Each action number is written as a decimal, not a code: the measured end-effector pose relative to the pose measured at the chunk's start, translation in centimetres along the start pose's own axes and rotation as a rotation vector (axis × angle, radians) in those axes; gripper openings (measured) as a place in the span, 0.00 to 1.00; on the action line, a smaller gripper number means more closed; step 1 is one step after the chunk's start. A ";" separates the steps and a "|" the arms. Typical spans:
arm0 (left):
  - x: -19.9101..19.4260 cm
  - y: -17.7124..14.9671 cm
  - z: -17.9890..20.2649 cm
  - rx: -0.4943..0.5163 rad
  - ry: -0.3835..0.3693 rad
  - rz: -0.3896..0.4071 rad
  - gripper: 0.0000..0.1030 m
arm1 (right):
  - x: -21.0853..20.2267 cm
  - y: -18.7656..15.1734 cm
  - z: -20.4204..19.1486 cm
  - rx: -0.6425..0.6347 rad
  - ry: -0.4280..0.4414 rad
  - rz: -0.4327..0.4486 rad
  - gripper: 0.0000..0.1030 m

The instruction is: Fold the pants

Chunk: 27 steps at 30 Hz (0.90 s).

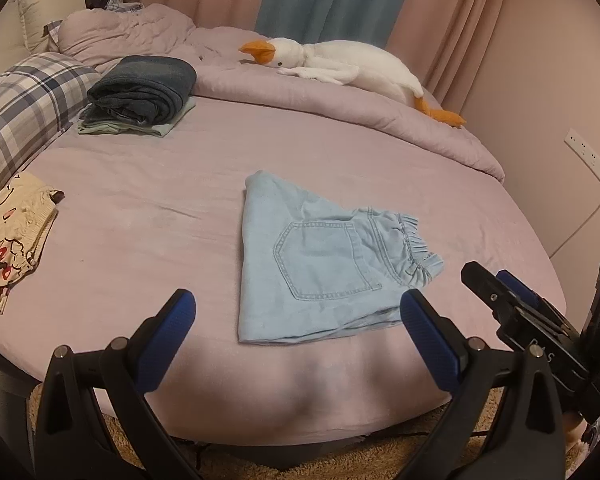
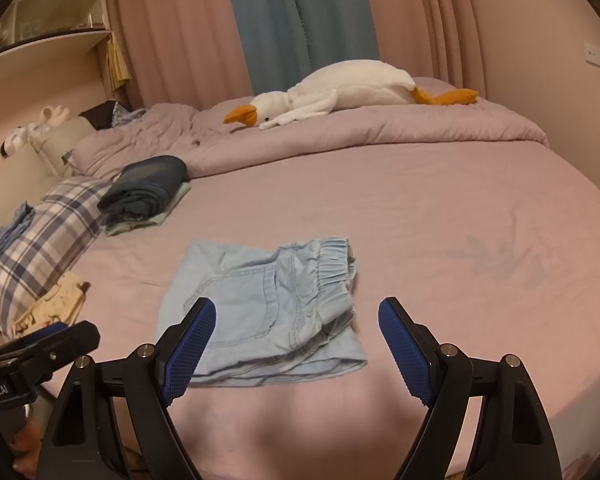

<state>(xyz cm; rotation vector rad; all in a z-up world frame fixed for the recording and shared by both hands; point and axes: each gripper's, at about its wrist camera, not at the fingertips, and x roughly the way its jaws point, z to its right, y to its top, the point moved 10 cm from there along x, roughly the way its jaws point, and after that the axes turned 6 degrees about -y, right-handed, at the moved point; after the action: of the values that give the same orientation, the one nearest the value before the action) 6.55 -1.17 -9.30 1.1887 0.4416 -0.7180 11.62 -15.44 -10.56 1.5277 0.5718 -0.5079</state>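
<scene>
Light blue denim pants (image 1: 312, 264) lie folded into a compact bundle on the pink bed sheet (image 1: 148, 216), back pocket up and the elastic waistband toward the right. My left gripper (image 1: 296, 312) hovers open above the bundle's near edge, nothing between its blue pads. The right wrist view shows the same pants (image 2: 260, 312) just ahead of my right gripper (image 2: 296, 320), which stands wide open and empty above the near edge. The right gripper's body (image 1: 540, 320) shows at the right of the left wrist view. The left gripper's body (image 2: 40, 344) shows at the lower left of the right wrist view.
A stack of folded dark jeans and a green garment (image 1: 140, 96) sits at the back left beside a plaid pillow (image 1: 24, 116). A cream printed garment (image 1: 12, 236) lies at the left edge. A plush goose (image 1: 340, 64) rests on the rolled duvet (image 1: 340, 104) at the back.
</scene>
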 end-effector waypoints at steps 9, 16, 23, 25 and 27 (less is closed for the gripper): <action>-0.1 -0.1 0.0 -0.001 -0.004 0.005 0.99 | 0.0 -0.1 -0.1 -0.006 -0.005 -0.003 0.81; -0.3 -0.1 0.1 -0.002 -0.006 0.009 0.99 | 0.1 -0.2 -0.2 -0.007 -0.007 -0.004 0.81; -0.3 0.0 0.2 -0.001 -0.010 0.011 0.99 | 0.2 -0.4 -0.1 -0.008 -0.011 -0.010 0.81; -0.4 0.0 0.3 0.001 -0.011 0.013 0.99 | 0.1 -0.5 -0.1 -0.007 -0.013 -0.011 0.81; -0.4 0.0 0.3 0.001 -0.014 0.013 0.99 | 0.1 -0.5 0.0 -0.007 -0.013 -0.011 0.81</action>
<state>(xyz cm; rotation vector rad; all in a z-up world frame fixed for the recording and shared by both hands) 6.28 -1.35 -8.94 1.1864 0.4215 -0.7145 11.38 -15.42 -11.03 1.5147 0.5719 -0.5233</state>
